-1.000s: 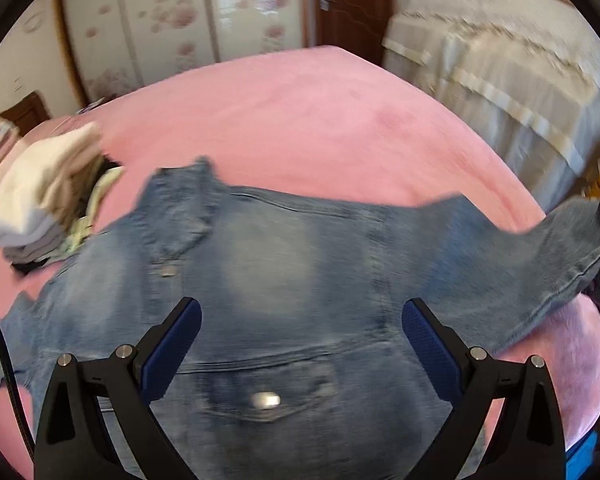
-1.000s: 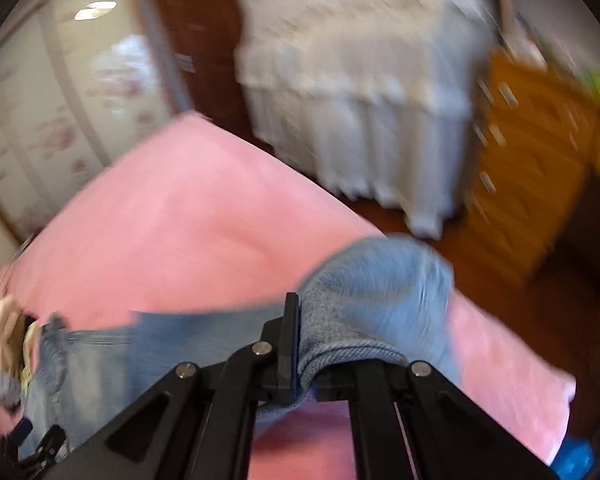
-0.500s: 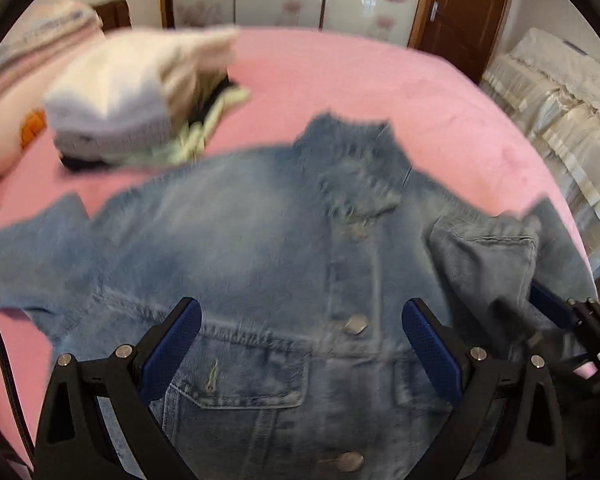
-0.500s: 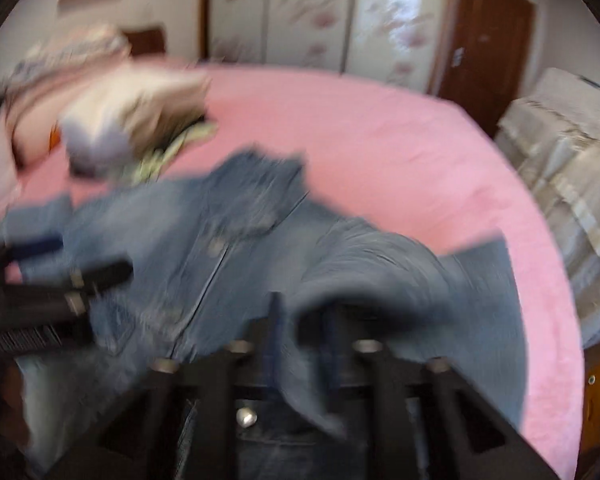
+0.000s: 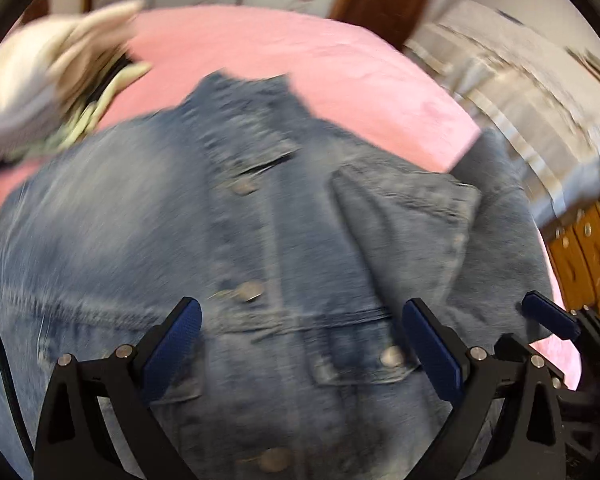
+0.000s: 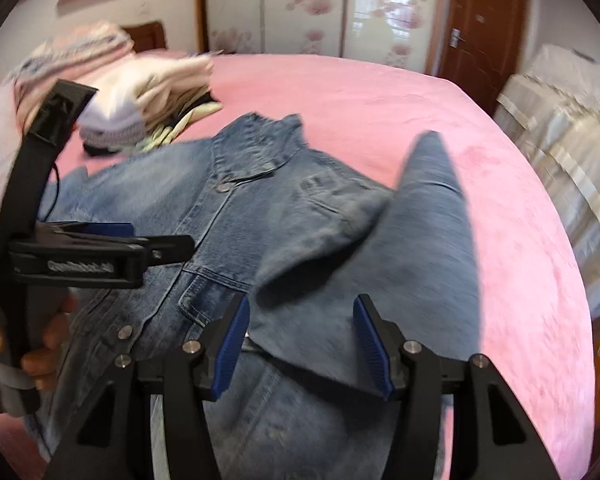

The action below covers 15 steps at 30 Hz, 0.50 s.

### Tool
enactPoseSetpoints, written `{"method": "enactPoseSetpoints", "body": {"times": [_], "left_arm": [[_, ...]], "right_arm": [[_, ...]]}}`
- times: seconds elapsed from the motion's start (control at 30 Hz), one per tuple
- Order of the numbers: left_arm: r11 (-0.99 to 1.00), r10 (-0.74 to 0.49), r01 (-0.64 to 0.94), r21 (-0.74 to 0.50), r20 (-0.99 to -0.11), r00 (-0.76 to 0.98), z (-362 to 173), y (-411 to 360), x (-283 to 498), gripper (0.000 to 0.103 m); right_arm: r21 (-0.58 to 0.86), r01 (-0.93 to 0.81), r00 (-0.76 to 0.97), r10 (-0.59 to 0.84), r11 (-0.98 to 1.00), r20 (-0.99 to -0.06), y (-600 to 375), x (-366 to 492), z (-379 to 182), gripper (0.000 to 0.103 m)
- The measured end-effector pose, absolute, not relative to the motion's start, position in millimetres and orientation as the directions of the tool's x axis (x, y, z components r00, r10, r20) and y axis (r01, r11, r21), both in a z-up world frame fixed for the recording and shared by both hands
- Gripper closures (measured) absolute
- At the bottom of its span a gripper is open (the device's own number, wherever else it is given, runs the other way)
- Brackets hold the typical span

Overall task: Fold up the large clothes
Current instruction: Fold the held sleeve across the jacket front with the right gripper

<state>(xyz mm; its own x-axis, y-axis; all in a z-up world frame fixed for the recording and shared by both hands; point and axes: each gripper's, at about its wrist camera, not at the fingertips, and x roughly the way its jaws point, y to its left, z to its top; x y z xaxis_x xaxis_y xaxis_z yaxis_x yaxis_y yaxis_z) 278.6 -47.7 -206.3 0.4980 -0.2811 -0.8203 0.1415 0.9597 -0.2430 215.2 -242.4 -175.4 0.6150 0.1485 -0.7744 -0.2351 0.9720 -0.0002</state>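
From the left wrist, the denim jacket point(image 5: 260, 240) lies front-up, buttoned, on the pink bedspread point(image 5: 300, 60), collar away from the camera; the left gripper point(image 5: 300, 344) hovers over its chest, jaws wide and empty, probably lining up the next fold. From the right wrist, the sleeve point(image 6: 380, 248) lies folded across the jacket's front (the first step of the fold, it seems), and the right gripper point(image 6: 300, 344) is opening above it, pads clear of the cloth. A stack of folded clothes point(image 6: 140, 92) sits beyond the jacket's collar.
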Motion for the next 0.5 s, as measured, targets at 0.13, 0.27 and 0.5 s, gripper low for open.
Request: {"method": "enactPoseSetpoints", "body": {"times": [0.13, 0.27, 0.5], "left_arm": [[0.960, -0.262, 0.224, -0.168, -0.819, 0.511, -193, -93, 290, 0.003], [0.969, -0.134, 0.249, 0.004, -0.833, 0.536, -193, -141, 302, 0.003], [0.964, 0.043, 0.206, 0.165, -0.868, 0.495, -208, -179, 333, 0.016]], "right_arm": [[0.044, -0.140, 0.645, 0.125, 0.989, -0.754, -266, 207, -167, 0.049], [0.072, -0.058, 0.655, 0.092, 0.996, -0.750, -284, 204, -167, 0.050], [0.082, -0.007, 0.627, 0.069, 0.997, -0.776, -307, 197, -177, 0.050]]}}
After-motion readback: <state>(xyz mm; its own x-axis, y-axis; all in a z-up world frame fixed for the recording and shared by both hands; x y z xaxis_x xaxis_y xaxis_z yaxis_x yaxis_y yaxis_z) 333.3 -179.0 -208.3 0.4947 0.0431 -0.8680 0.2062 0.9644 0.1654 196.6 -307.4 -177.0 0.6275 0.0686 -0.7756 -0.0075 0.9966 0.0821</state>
